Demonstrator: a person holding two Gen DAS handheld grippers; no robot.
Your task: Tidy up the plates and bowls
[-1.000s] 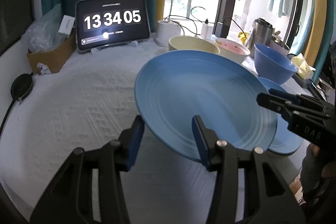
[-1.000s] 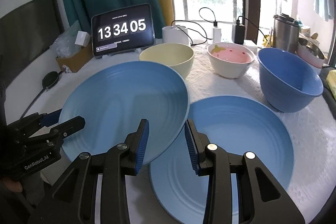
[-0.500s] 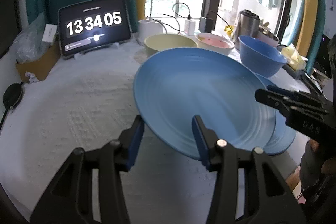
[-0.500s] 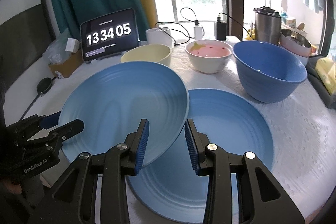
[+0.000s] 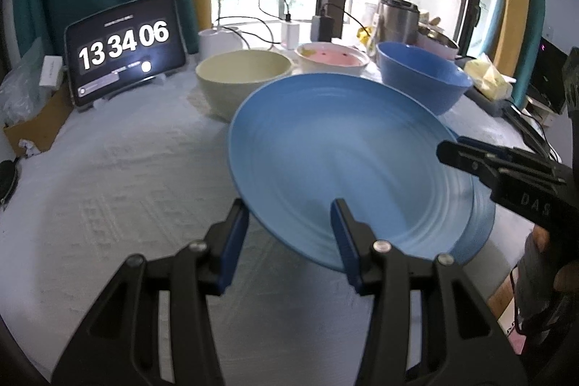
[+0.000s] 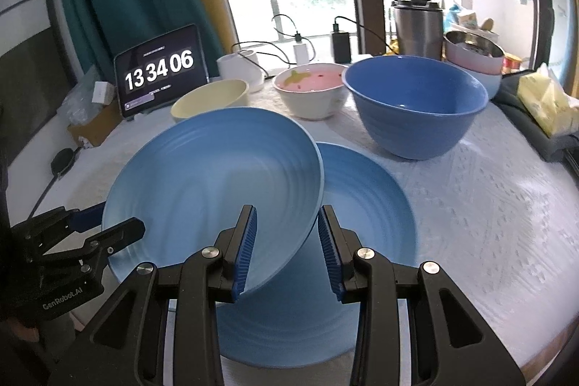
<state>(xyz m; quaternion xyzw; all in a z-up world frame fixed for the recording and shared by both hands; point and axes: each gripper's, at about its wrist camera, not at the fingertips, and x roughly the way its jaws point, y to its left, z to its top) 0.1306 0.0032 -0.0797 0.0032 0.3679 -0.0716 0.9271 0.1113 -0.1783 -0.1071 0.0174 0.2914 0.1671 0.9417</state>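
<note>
A large blue plate (image 5: 343, 151) (image 6: 217, 176) hangs tilted above the white tablecloth, carried from both sides. My left gripper (image 5: 287, 212) (image 6: 108, 227) is shut on its near-left rim, and my right gripper (image 6: 286, 216) (image 5: 456, 151) is shut on the opposite rim. Under it, partly covered, a second blue plate (image 6: 369, 212) (image 5: 483, 223) lies flat on the table. Behind them stand a cream bowl (image 5: 242, 78) (image 6: 210, 96), a white bowl with a pink inside (image 5: 331, 58) (image 6: 311, 89) and a deep blue bowl (image 5: 419, 78) (image 6: 416, 107).
A tablet showing a clock (image 5: 125, 47) leans at the back left beside a cardboard box (image 5: 32, 129). A white lamp base (image 6: 242, 67), chargers, a steel tumbler (image 6: 418, 24) and stacked pastel bowls (image 6: 474, 60) line the back. A yellow pack (image 6: 546, 100) lies at the right edge.
Both grippers have carried the held plate sideways to the right, so it now overlaps more of the plate lying on the table. The grips on the rim are unchanged.
</note>
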